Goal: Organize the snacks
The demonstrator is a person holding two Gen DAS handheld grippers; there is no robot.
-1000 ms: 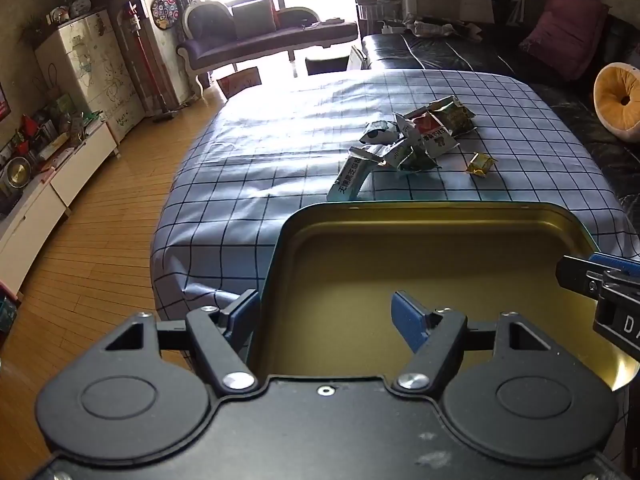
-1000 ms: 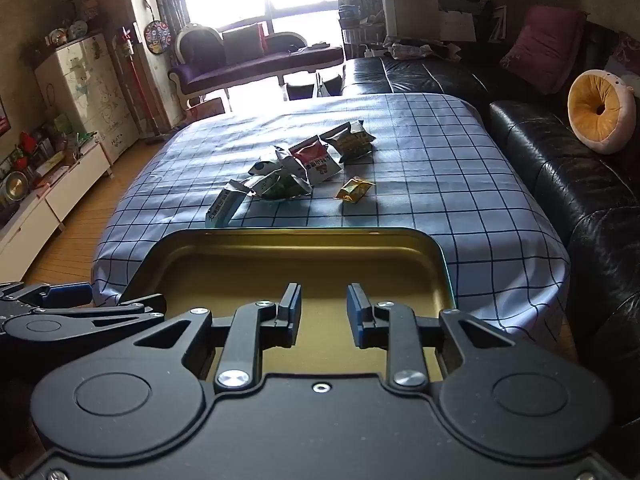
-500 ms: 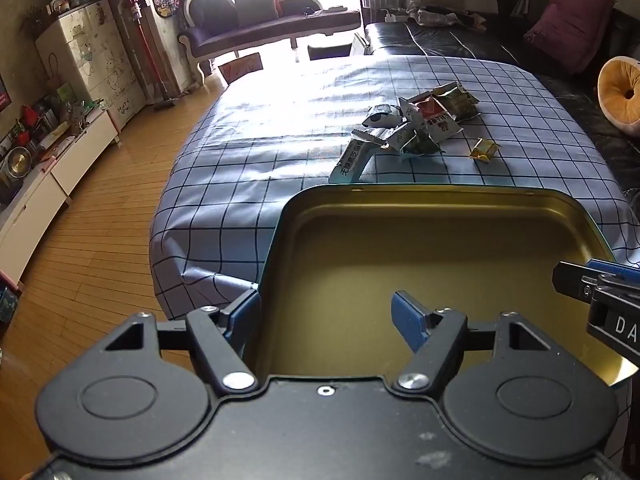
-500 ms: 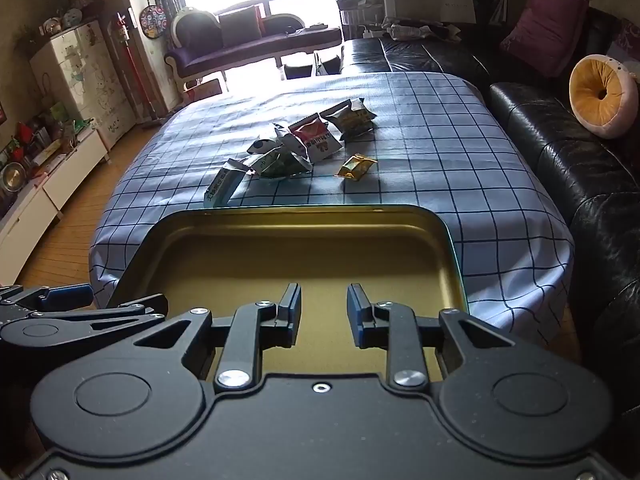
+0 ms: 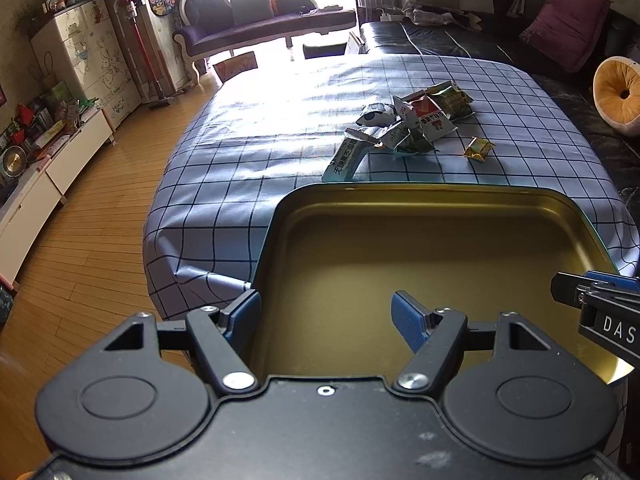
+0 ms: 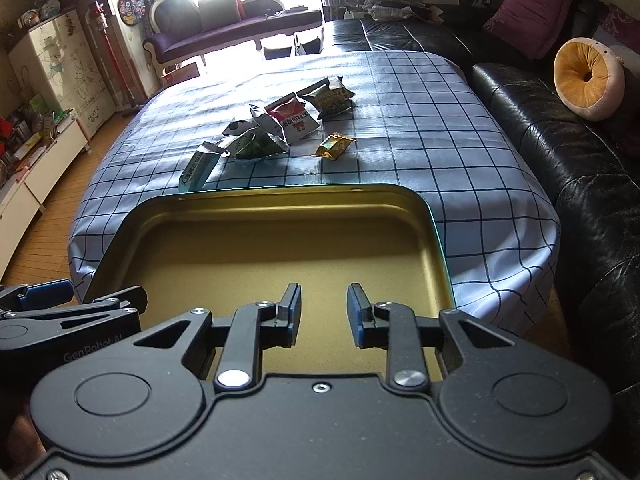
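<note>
A gold-lined tin tray (image 5: pixel 400 200) (image 6: pixel 280 196) is held in the air in front of the checked table, empty. My left gripper (image 5: pixel 326 316) stands open, its left finger outside the tray's left wall and its right finger inside. My right gripper (image 6: pixel 323 312) has a narrow gap between its fingers over the tray's near edge; what it grips is hidden. A heap of snack packets (image 5: pixel 404 124) (image 6: pixel 280 124) lies mid-table, with a small gold packet (image 5: pixel 479 148) (image 6: pixel 334 146) apart to the right.
The table has a blue checked cloth (image 5: pixel 260 140) (image 6: pixel 420 128). A black leather sofa (image 6: pixel 560 152) runs along the right with a round orange cushion (image 6: pixel 588 76). Wooden floor (image 5: pixel 80 220) and white cabinets lie left.
The tray and both grippers have moved toward the table and a little lower; the snack heap looms closer. Finger gaps are unchanged.
</note>
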